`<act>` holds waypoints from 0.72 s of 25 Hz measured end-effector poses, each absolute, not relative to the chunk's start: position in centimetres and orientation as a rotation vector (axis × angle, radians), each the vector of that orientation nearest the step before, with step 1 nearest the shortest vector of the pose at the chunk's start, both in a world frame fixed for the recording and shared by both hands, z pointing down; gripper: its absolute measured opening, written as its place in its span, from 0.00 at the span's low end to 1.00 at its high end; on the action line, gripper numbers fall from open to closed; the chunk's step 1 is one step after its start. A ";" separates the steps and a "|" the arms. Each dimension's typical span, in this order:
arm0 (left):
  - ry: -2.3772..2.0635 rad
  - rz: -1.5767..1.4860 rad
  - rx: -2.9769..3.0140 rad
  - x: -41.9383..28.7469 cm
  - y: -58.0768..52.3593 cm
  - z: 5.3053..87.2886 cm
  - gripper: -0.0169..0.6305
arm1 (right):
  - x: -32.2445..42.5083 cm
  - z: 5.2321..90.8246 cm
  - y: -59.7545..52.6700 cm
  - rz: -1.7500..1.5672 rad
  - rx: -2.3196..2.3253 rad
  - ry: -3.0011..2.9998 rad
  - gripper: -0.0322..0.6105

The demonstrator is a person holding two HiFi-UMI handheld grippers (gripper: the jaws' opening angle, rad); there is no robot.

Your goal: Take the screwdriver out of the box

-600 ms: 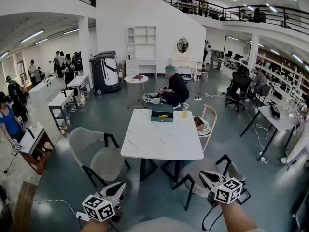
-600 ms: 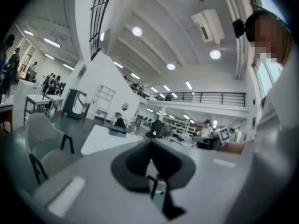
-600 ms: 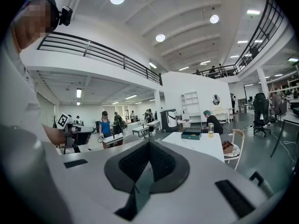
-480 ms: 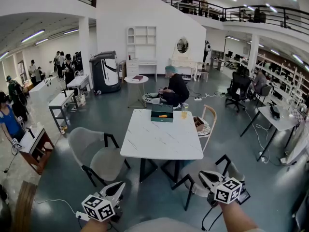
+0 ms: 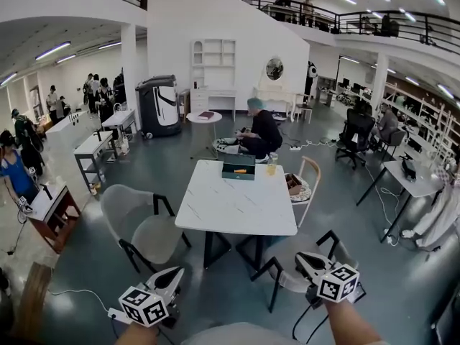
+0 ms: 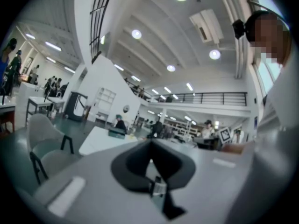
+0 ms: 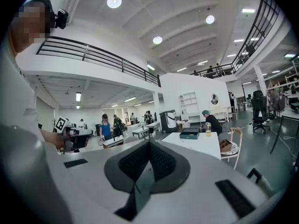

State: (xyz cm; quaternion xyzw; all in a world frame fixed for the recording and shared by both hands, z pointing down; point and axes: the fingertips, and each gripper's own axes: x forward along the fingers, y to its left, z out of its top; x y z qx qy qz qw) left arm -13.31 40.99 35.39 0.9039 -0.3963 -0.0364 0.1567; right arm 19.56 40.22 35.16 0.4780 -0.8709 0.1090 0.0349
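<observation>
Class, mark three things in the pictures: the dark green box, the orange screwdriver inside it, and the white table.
box [image 5: 238, 160]: head view, on its dark upper part.
screwdriver [image 5: 241, 169]: head view, on its orange handle.
table [image 5: 230, 210]: head view, on the bare white top.

A dark green box [image 5: 239, 165] is seen at the far edge of the white table [image 5: 230, 210], set square to it. 1 small orange screwdriver [image 5: 241, 170] is seen lying level within the box; finer detail cannot be made out.
</observation>
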 end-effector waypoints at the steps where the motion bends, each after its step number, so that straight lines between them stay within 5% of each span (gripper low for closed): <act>1: -1.140 -0.108 2.586 -12.9 41.2 35.3 0.03 | 20.0 35.1 40.4 0.339 1.468 -2.677 0.06; 18: -1.204 -0.097 2.542 -4.7 46.5 35.5 0.03 | 27.0 36.5 44.4 0.341 1.320 -2.750 0.06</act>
